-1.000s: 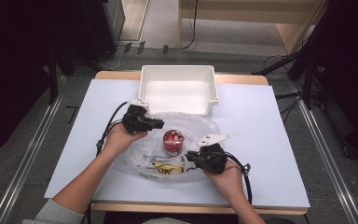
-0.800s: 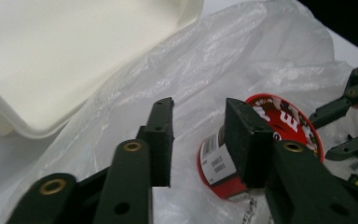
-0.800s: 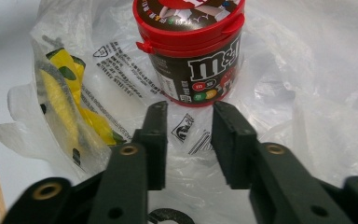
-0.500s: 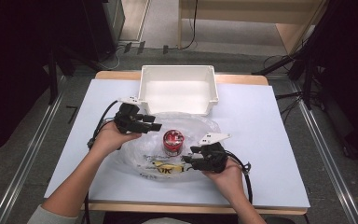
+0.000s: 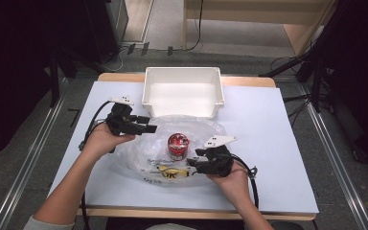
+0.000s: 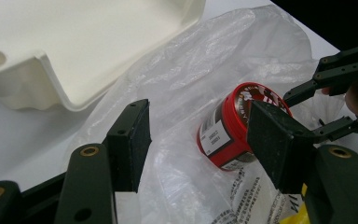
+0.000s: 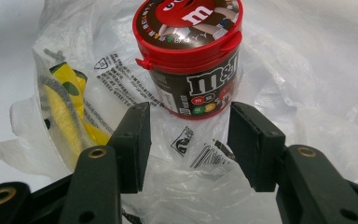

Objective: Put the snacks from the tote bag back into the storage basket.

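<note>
A candy tub with a red lid (image 5: pixel 178 143) (image 6: pixel 228 135) (image 7: pixel 191 56) stands upright on a crumpled clear plastic bag (image 5: pixel 139 158) (image 6: pixel 214 60) (image 7: pixel 307 93) in the middle of the table. My left gripper (image 5: pixel 146 124) (image 6: pixel 200 140) hovers at the bag's left edge, pointing at the tub. Its jaws have just been opening and stand wide with nothing pressed between them. My right gripper (image 5: pixel 195 158) (image 7: pixel 186 144) sits low in front of the tub, over the bag film. Its jaws have just been opening too, and they stand apart from the tub.
A white plastic bin (image 5: pixel 146 91) (image 6: pixel 74 46) stands just behind the bag at the table's far side. Yellow and black print (image 5: pixel 170 170) (image 7: pixel 65 107) shows on the bag's near part. The white tabletop (image 5: pixel 268 124) lies bare to the right.
Both grippers' jaws went from closed to open. The left hand drew back to the left and rose a little. The right hand stayed in place.
</note>
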The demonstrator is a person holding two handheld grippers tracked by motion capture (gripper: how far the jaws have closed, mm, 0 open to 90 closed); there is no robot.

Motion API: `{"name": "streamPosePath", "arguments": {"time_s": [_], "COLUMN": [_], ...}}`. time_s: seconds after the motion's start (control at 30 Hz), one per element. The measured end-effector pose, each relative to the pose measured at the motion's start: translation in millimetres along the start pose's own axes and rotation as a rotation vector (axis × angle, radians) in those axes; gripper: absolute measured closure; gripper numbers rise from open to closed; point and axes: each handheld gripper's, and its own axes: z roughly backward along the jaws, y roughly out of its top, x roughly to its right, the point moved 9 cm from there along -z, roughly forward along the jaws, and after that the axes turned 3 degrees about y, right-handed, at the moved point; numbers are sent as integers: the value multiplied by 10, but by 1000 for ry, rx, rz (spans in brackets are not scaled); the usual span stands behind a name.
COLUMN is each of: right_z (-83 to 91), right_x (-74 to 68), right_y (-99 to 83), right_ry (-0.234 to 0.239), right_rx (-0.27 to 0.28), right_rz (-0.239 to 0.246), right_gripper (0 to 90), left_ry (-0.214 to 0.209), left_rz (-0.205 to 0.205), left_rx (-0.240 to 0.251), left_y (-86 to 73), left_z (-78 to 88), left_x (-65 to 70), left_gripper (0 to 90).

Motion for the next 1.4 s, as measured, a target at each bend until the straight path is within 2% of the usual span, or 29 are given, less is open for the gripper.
{"name": "streamPosePath", "arguments": {"time_s": [0.13, 0.4, 0.7, 0.93, 0.97, 1.23, 1.27, 1.4], "right_z": [-7, -31, -117, -200, -228, -335, -368, -448], "right_x": [3, 5, -16, -5, 1, -27, -6, 21], "right_y": [2, 64, 84, 102, 106, 148, 155, 166], "right_ry": [1, 8, -9, -16, -33, -35, -46, -35], "right_rx": [0, 19, -1, -11, -18, -9, -5, 8], "right_rz": [-12, -40, -16, -27, -8, 5, 5, -13], "right_gripper": [500, 456, 423, 386, 378, 328, 328, 288], "left_ry": [-8, 5, 19, 30, 33, 40, 42, 47], "left_rz": [15, 23, 28, 36, 36, 44, 48, 52], "left_rx": [-1, 7, 21, 26, 26, 30, 30, 30], "left_y": [-9, -42, -61, -91, -95, -127, -133, -141], "left_z": [40, 118, 175, 224, 233, 265, 271, 284], "left_x": [-17, -68, -84, -99, -103, -110, -117, -133], "left_gripper": [405, 407, 407, 407, 407, 408, 408, 408]}}
